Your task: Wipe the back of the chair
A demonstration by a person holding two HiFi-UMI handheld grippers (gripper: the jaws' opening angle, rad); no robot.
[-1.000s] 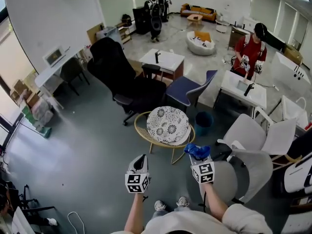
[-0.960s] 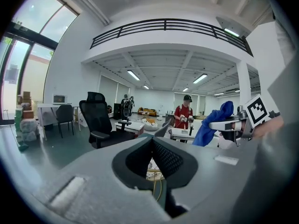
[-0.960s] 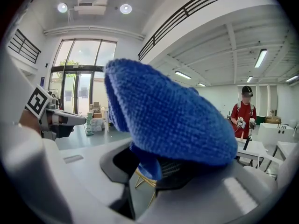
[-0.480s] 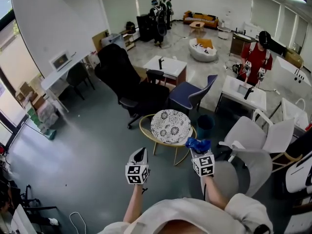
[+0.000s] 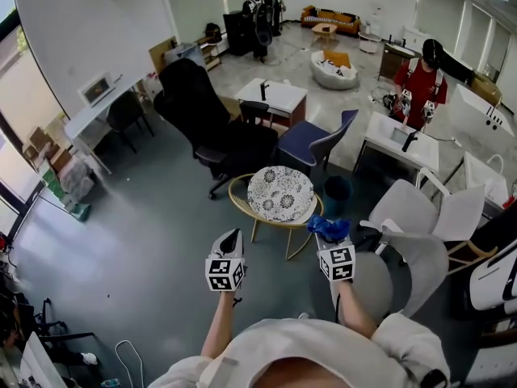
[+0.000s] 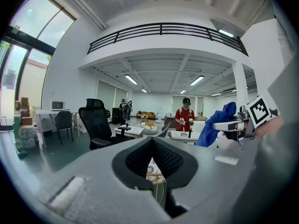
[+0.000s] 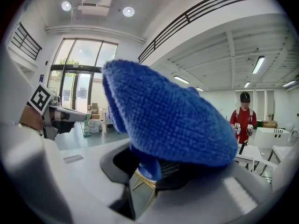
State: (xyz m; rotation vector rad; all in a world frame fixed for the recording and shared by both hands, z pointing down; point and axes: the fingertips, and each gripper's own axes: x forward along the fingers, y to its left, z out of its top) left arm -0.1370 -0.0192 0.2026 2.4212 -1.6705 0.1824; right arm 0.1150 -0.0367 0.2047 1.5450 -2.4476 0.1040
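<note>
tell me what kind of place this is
Most likely an open-plan office or lab workspace: white desks and a black office chair stand on a grey floor, a sofa sits at the far end, and a person in red works at another desk.

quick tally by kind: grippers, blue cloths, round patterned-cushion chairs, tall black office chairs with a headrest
grippers: 2, the left gripper and the right gripper
blue cloth: 1, in the right gripper
round patterned-cushion chair: 1
tall black office chair: 1
total: 5
</note>
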